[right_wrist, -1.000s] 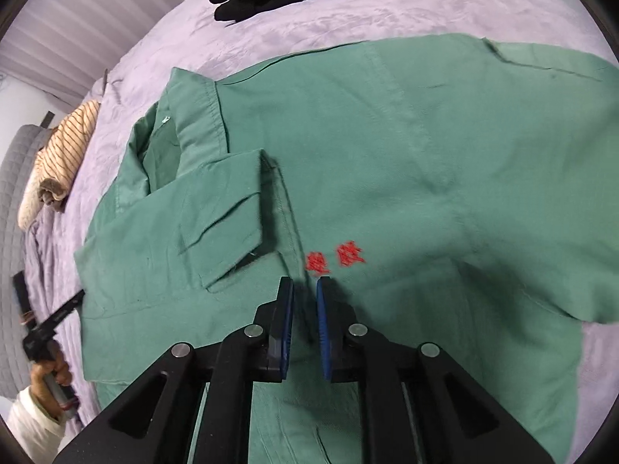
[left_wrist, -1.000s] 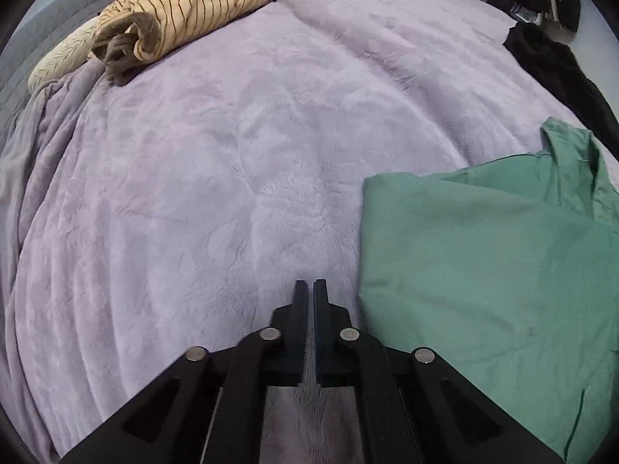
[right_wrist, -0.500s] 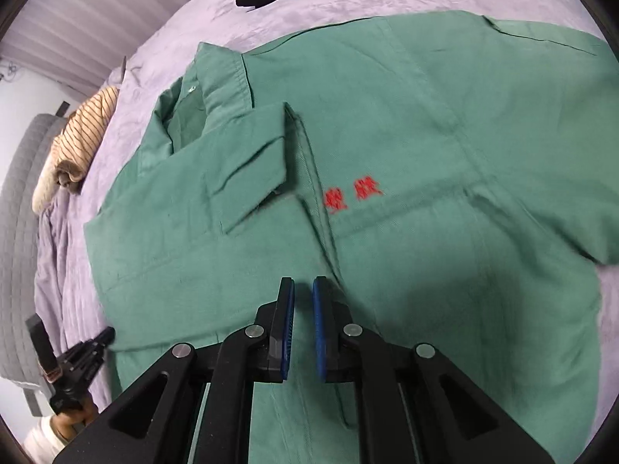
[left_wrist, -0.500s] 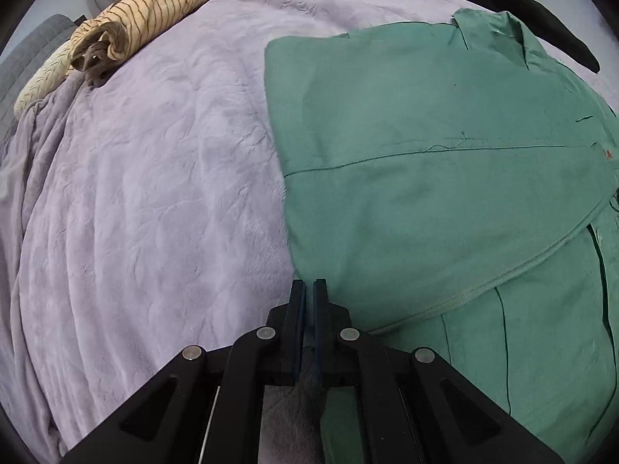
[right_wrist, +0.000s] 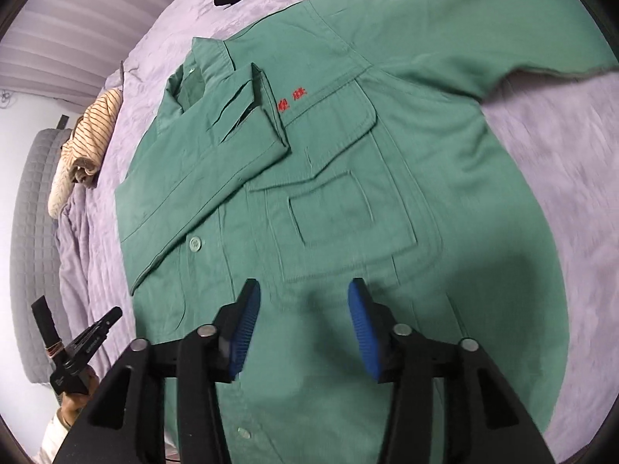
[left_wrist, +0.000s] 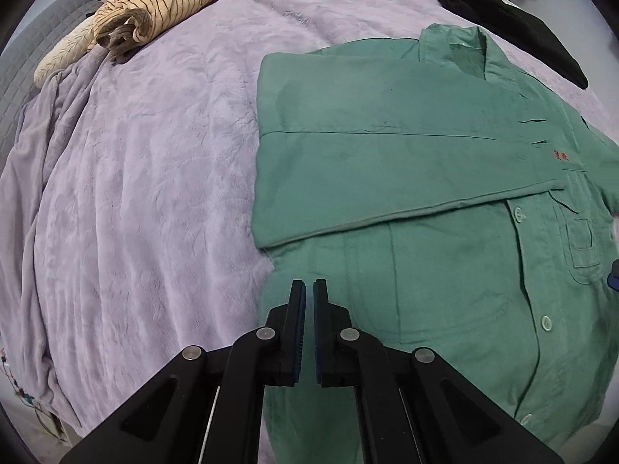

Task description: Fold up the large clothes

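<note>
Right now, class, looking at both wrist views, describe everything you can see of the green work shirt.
The green work shirt lies front-up and nearly flat on the lilac plush blanket. It looks like sturdy woven cotton, with a collar, pale buttons, a flapped chest pocket and red embroidered characters. One sleeve is folded across the chest, its cuff beside the characters; the other spreads outward. The right gripper hovers open above it; the left gripper is shut at its edge.

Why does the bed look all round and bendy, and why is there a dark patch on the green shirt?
Both wrist views use fisheye lenses, so the purple blanket bulges and the corners go black. In the right wrist view, the open right gripper casts a soft shadow on the green shirt; the blanket's right edge looks smeared. The left wrist view is sharp.
</note>
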A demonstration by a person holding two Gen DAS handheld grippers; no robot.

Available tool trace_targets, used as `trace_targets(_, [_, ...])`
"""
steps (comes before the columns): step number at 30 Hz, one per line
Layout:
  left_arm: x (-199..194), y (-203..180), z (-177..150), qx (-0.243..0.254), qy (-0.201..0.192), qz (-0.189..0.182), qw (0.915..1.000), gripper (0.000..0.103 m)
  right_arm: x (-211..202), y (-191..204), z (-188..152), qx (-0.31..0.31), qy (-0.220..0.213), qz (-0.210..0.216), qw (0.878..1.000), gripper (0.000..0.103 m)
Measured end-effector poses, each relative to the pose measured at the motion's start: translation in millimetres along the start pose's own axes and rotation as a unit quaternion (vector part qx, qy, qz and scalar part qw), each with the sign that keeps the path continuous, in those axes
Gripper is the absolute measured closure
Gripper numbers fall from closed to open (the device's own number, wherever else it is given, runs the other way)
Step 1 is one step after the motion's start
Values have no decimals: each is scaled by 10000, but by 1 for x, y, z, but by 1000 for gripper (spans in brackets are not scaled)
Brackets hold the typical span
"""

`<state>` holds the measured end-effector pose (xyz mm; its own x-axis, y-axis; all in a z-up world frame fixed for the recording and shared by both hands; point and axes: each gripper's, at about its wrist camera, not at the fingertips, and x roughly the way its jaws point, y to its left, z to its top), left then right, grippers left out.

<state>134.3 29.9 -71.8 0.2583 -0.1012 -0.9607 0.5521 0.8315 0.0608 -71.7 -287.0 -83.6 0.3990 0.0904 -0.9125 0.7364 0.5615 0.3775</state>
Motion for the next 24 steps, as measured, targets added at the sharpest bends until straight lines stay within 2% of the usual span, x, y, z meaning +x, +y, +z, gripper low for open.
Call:
trace_targets(10, [-22,-33,-23,-352,218,-435,9982,99,-32,-7,-23,175,2,256,9995,45])
trace_targets(11, [-23,-36,-24,-367,246,-442,9980,86,-35,-6,-23,152,12,259,9995,45])
trace_targets(12, [-25,-39,-25,-367,270,-436,9980,62,-37,-5,-23,132,17,266,9996,44])
trace_targets(13, [-26,-42,-25,-393,324,-379,9980,0,-39,-5,-23,121,11,280,9995,43])
trace_targets(15, [-28,-48,-26,-444,248,-342,9981,1,-43,-5,-24,117,-9,318,9994,36])
trace_targets(20, [-32,-66,-24,-197,167,-239,9994,1,-52,-6,-23,117,-59,418,9990,29])
trace_targets(23, [-36,-74,-19,-179,78,-122,9997,1,-55,-9,-21,153,-80,497,9986,29])
trace_targets(24, [-37,-74,-16,-212,84,-73,9997,1,-56,-10,-19,162,-92,535,9984,25])
